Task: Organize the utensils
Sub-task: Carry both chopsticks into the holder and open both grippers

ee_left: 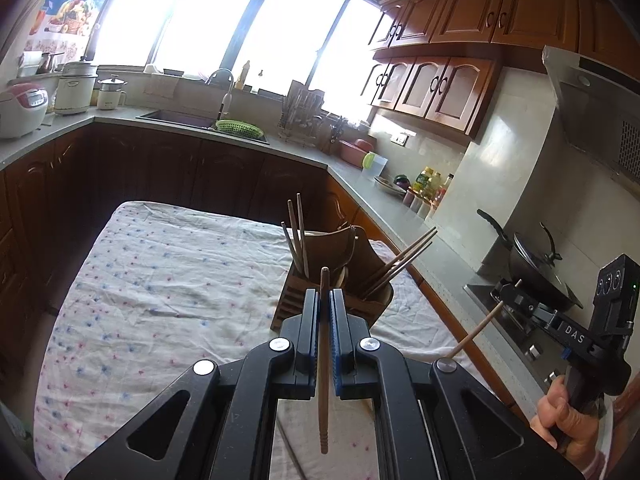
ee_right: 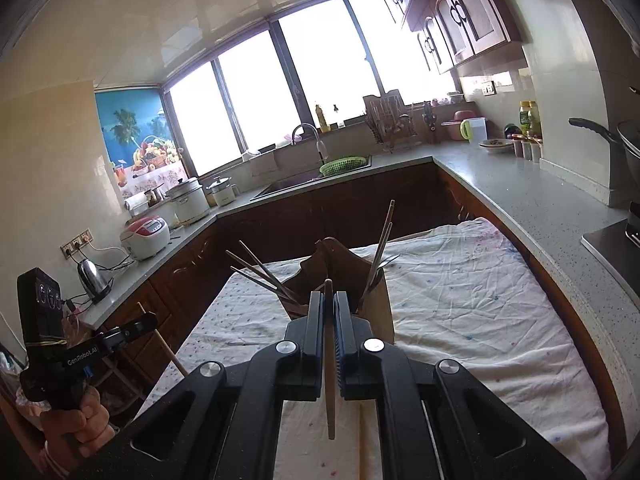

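Note:
My left gripper (ee_left: 325,294) is shut on a wooden chopstick (ee_left: 323,400) that stands nearly upright between its blue pads. My right gripper (ee_right: 329,296) is shut on another wooden chopstick (ee_right: 330,400) the same way. Both hang over a table with a floral cloth (ee_left: 160,280), just short of a wooden utensil holder (ee_left: 364,256) (ee_right: 376,308). Several chopsticks (ee_left: 298,232) lean out of the holder's left and right compartments. Each view also catches the other tool at its edge: the right gripper (ee_left: 506,288) and the left gripper (ee_right: 150,318), each in a person's hand.
A grey counter (ee_right: 520,200) wraps around the table. A stove with a wok (ee_left: 536,264) is on the right. The sink with a green basket (ee_left: 239,127) lies at the back. A rice cooker (ee_left: 20,108) and a kettle (ee_right: 94,276) are on the left.

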Tool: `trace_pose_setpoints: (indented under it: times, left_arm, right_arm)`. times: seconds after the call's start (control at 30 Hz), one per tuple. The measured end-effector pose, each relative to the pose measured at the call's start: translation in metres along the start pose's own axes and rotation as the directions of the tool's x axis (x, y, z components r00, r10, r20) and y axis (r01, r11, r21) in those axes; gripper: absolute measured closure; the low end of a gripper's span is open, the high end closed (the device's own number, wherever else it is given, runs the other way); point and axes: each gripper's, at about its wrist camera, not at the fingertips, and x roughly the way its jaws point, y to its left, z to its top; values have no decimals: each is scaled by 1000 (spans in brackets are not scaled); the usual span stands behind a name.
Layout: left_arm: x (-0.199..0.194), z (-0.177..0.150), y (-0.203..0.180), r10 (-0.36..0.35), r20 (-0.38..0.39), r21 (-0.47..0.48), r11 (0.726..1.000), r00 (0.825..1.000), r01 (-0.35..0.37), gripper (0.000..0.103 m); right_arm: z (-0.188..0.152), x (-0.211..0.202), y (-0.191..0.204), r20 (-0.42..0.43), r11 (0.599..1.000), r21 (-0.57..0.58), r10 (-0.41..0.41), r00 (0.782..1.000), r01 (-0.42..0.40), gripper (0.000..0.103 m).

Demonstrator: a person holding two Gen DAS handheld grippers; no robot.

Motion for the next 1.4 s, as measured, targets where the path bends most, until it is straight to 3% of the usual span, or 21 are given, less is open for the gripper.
trace_pose_setpoints:
  times: [0.23, 0.4, 0.63, 0.83, 1.03, 1.2, 1.4]
  left_arm:
    - [13, 21, -8, -7, 61, 28, 1000, 998, 5, 99]
    - [27, 51, -21, -2, 148, 80, 997, 989, -10, 99]
    - [68, 85, -29, 6, 218, 113, 993, 976, -31, 99]
    - [114, 86, -31, 56, 274, 127, 987, 960, -94, 99]
    - [157, 62, -27, 74, 259, 94, 990, 963, -102, 99]
    - [183, 35, -21, 82, 203, 85, 991, 976, -101, 99]
    - [194, 34, -8, 81, 143, 75, 993, 986, -92, 99]
  right_arm:
    - [13, 3, -2, 35, 1000, 2, -10, 999, 10, 98]
    - [39, 9, -1, 85, 1000, -13, -17, 996, 18, 98]
    - [85, 24, 0, 178, 1000, -11, -26, 984, 28, 98]
    - [108, 45, 2, 228, 999, -26, -38, 973, 45, 98]
    - [97, 72, -5, 210, 997, -28, -63, 976, 70, 98]
    - [67, 92, -13, 166, 996, -30, -78, 983, 85, 98]
    - [38, 111, -25, 80, 996, -8, -91, 993, 92, 98]
